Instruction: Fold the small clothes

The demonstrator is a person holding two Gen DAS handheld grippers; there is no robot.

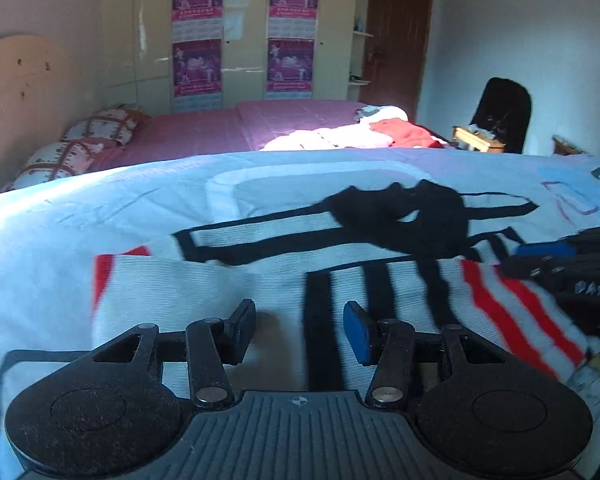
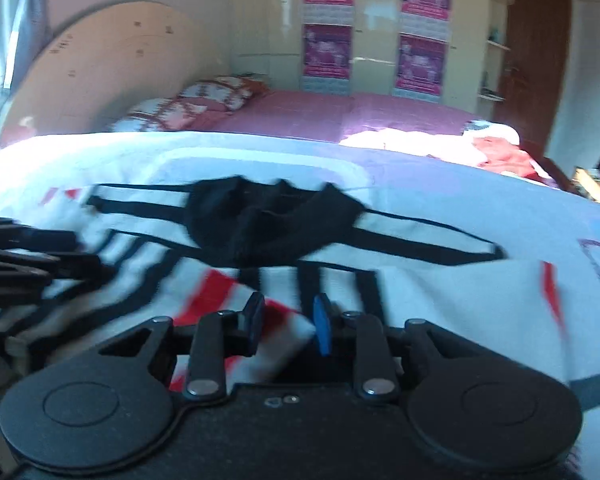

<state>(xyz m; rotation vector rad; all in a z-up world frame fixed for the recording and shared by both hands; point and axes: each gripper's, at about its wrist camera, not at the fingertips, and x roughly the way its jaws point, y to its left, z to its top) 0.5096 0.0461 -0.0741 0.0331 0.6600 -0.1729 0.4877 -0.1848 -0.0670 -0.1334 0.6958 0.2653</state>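
A small white shirt (image 1: pixel 228 292) with black and red stripes and a black collar (image 1: pixel 404 216) lies spread on a pale blue sheet (image 1: pixel 100 188). My left gripper (image 1: pixel 300 326) is open just above the shirt's near hem, with nothing between its fingers. The right gripper shows at the right edge of the left wrist view (image 1: pixel 568 264). In the right wrist view the shirt (image 2: pixel 440 292) fills the middle, collar (image 2: pixel 268 220) farther off. My right gripper (image 2: pixel 288 322) is open over a red-striped fold of the shirt near the hem. The left gripper (image 2: pixel 28 264) shows at the left edge.
Behind the sheet is a bed with a pink cover (image 1: pixel 204 132), patterned pillows (image 1: pixel 80 140) and a pile of white and red clothes (image 1: pixel 364 134). A cream wardrobe (image 1: pixel 244 32) with purple posters, a brown door (image 1: pixel 396 36) and a black chair (image 1: pixel 504 112) stand farther back.
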